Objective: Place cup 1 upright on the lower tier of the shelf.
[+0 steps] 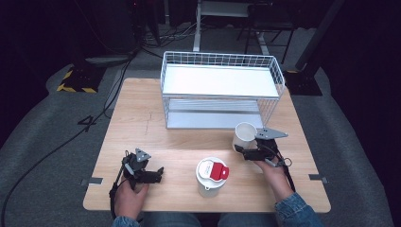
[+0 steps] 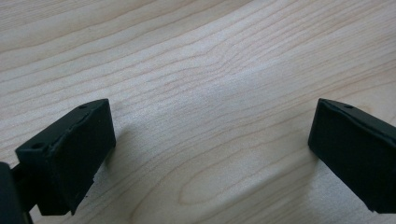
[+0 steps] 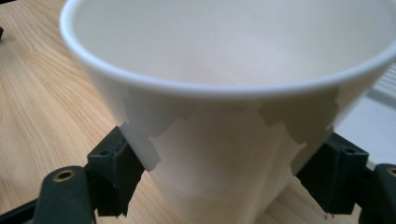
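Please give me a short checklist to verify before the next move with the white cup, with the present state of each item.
1. Right gripper shut on the cup: ok, fingers press both sides.
2. Cup wall intact: not ok, it looks dented under the grip.
3. Cup empty: ok as far as the inside shows; the bottom is hidden.
4. Rack top shelf free for the cup: ok, nothing lies on it.
5. Left gripper out of the way: ok, open and low over the table at the left.
6. Lidded container apart from the cup: ok.
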`<state>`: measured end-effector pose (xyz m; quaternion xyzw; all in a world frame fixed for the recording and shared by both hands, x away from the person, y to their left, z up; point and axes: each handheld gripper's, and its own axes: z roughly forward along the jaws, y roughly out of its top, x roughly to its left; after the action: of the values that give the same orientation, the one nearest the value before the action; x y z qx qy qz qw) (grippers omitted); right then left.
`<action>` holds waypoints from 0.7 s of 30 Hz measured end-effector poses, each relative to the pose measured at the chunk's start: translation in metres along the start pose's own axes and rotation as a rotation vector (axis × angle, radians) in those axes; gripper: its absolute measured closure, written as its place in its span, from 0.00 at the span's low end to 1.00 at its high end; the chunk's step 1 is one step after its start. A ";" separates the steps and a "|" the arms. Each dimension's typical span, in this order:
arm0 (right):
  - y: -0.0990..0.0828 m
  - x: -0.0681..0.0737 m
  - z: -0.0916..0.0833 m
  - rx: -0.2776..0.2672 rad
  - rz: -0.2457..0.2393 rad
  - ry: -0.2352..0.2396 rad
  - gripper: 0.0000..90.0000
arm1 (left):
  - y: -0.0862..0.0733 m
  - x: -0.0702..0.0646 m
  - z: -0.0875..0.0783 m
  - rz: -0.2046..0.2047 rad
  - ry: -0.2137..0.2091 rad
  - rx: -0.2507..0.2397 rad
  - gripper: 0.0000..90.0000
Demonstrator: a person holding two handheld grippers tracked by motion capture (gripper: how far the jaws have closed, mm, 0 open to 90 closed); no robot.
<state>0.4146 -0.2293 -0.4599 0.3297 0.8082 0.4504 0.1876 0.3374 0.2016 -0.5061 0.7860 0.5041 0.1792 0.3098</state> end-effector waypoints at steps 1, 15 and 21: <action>0.002 0.000 0.000 -0.002 -0.003 0.001 0.26 | 0.000 0.000 0.000 -0.001 -0.001 -0.001 0.01; 0.029 -0.008 0.009 -0.009 -0.014 0.006 0.26 | 0.000 0.000 0.000 0.000 0.000 0.000 0.01; 0.038 -0.012 0.016 -0.012 -0.008 0.006 0.26 | 0.000 0.000 0.000 0.000 0.000 0.000 0.01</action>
<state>0.4460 -0.2138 -0.4356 0.3238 0.8075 0.4555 0.1888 0.3374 0.2016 -0.5060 0.7859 0.5042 0.1792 0.3099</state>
